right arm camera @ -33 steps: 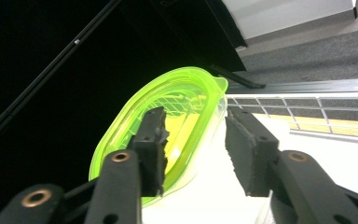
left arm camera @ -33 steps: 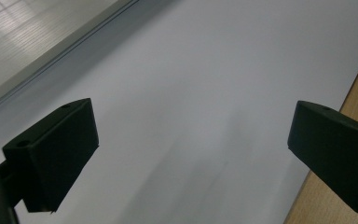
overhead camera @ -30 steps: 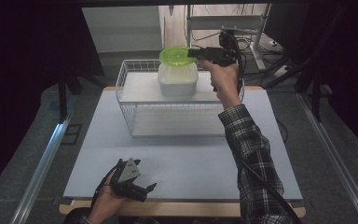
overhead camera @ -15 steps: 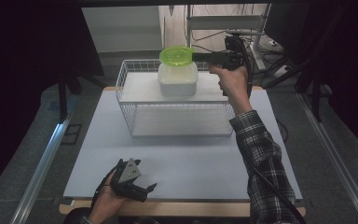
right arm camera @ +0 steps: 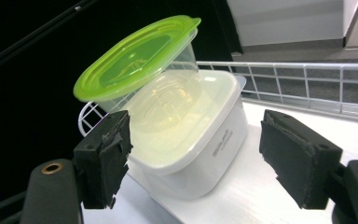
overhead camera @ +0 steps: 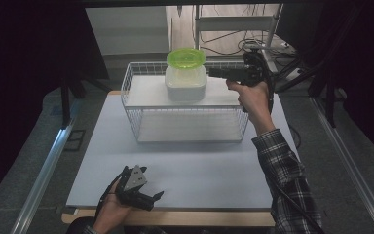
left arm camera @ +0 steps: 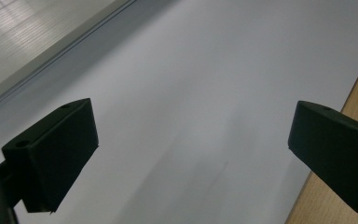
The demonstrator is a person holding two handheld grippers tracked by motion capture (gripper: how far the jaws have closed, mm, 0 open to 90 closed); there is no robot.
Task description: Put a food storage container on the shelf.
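Here the round clear tub with a lime-green lid (right arm camera: 135, 58) sits tilted on the square translucent white container (right arm camera: 186, 135), both on the white wire rack (overhead camera: 141, 105) at the far side of the matte pale counter (overhead camera: 199, 165). The right gripper (right arm camera: 193, 154), jaws just opened and spread, stands beside them, gripping nothing. The left gripper (overhead camera: 143, 197) rests spread at the counter's near edge.
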